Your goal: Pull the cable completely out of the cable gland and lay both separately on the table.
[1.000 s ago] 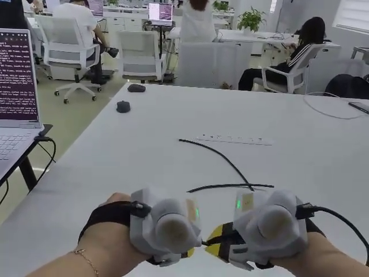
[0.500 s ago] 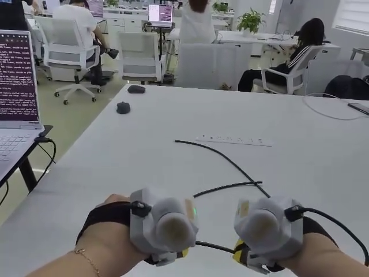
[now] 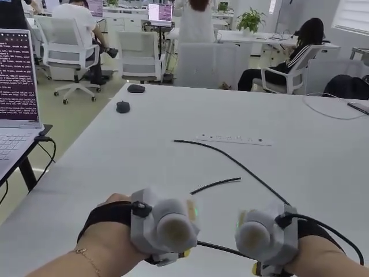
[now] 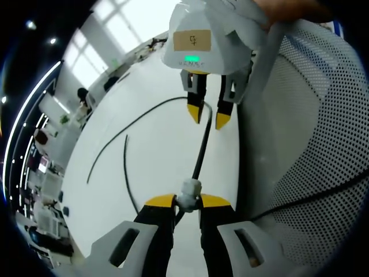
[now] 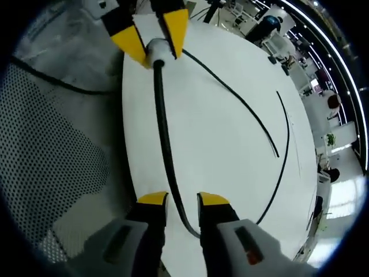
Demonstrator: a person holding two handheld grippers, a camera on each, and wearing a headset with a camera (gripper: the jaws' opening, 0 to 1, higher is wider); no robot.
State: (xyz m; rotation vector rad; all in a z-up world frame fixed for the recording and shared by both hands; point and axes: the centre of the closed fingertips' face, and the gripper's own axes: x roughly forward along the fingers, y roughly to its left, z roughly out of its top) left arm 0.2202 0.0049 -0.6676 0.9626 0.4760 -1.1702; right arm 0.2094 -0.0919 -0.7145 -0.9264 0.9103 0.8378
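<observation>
In the left gripper view a small white cable gland (image 4: 189,193) sits clamped between my left gripper (image 4: 189,202) tips. A black cable (image 4: 199,153) runs out of the gland to my right gripper (image 4: 208,116), which is closed around it a short way along. The right gripper view has that cable (image 5: 163,115) passing between my right gripper (image 5: 182,200) tips and back to the gland (image 5: 157,51) in the left gripper (image 5: 151,33). In the head view both grippers, left (image 3: 180,254) and right (image 3: 259,266), are low over the near table edge. The rest of the cable (image 3: 230,160) lies across the white table.
A white power strip (image 3: 230,139) lies mid-table. Two dark mice (image 3: 123,107) (image 3: 136,88) sit near the far left edge. An open laptop (image 3: 17,86) stands on a side desk at left. Office chairs and seated people are beyond the table. A thin white wire (image 3: 328,112) loops at far right.
My right gripper has moved right and toward the person, away from the left gripper, drawing more cable out between them. The loose cable on the table slid nearer. The left gripper stayed put.
</observation>
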